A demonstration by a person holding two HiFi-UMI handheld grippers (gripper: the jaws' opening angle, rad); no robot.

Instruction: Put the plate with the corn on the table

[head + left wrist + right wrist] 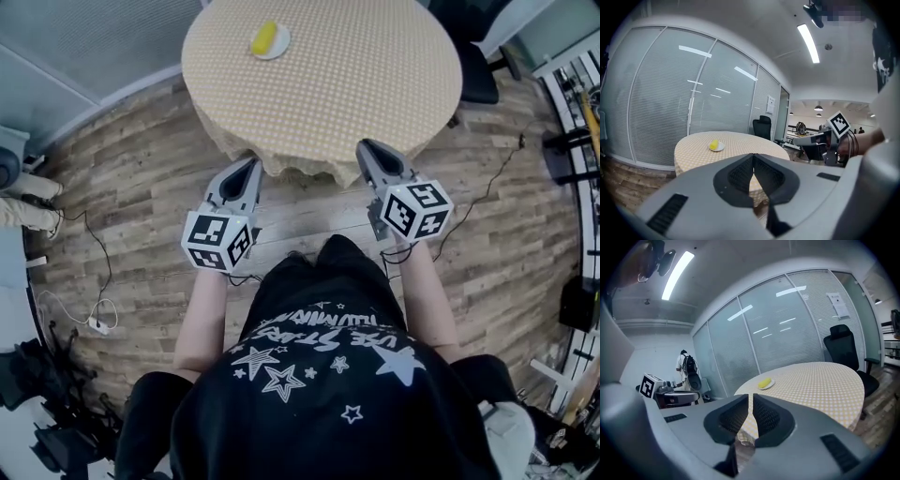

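A round bench (356, 66) under a yellow checked cloth stands on a wood-plank floor (122, 178), with a blind-covered glass wall (661, 93) behind it. The left gripper (251, 165) hovers just off the bench's near edge, over the floor. Its jaws are clenched, tips meeting, with nothing between them, as the left gripper view shows (753, 157). The white plate (271, 41) rests on the bench's far side, left of the bench's middle, with the yellow corn (263, 37) lying on it. It is well apart from both grippers and roughly straight ahead of the left one. The right gripper (367, 146) also hangs at the bench's near edge, its jaws drawn together to a thin slit and empty (751, 397). A black office chair (473, 70) stands at the bench's right edge.
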